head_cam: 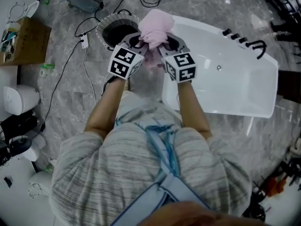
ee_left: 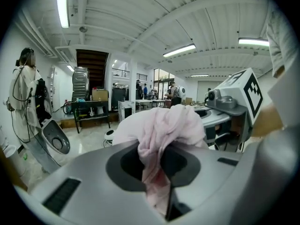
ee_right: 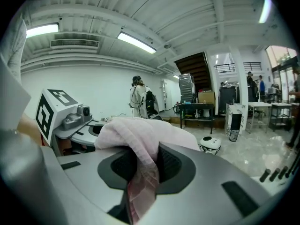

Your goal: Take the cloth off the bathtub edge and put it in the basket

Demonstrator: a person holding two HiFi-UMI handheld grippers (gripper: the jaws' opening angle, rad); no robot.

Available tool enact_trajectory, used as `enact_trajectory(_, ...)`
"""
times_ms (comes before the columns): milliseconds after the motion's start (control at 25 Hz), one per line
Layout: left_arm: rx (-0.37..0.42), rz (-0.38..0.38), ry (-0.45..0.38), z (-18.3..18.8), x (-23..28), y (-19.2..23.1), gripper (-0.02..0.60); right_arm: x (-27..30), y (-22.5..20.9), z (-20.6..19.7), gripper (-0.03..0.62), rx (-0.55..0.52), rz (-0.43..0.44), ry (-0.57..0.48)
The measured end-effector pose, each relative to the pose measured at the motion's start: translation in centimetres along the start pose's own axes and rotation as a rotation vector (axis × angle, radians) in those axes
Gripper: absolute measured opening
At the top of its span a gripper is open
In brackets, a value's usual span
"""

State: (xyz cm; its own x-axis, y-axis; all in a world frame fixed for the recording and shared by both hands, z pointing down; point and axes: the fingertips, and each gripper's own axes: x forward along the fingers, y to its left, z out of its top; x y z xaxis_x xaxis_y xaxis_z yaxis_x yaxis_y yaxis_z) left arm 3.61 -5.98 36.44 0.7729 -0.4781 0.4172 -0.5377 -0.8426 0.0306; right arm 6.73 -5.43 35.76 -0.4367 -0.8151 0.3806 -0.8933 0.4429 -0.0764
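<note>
A pink cloth [head_cam: 156, 28] is bunched up and held in the air between both grippers, over the left corner of the white bathtub [head_cam: 221, 69]. My left gripper [head_cam: 139, 40] is shut on one part of the cloth [ee_left: 161, 135], which hangs through its jaws. My right gripper [head_cam: 165, 42] is shut on another part of the cloth [ee_right: 136, 146]. The round white basket [head_cam: 116, 29] stands on the floor just left of the grippers, its dark inside showing.
Cables [head_cam: 80, 41] trail over the grey marble floor near the basket. A cardboard box [head_cam: 26, 41] lies at the far left, white fixtures [head_cam: 19, 100] below it. The tub's black taps [head_cam: 244, 40] sit on its far rim.
</note>
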Motion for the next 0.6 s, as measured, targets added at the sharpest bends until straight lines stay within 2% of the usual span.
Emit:
enact_trajectory(320, 0.006, -0.052, -0.028, 0.4, -0.3, 10.7, 0.071, 9.5, 1.5, 4.1, 0.098, 0.022, -0.06, -0.024)
enact_trajectory(600, 0.001, -0.075, -0.065, 0.8, -3.7, 18.4, 0.071, 15.8, 5.3, 8.2, 0.098, -0.018, -0.075, -0.037)
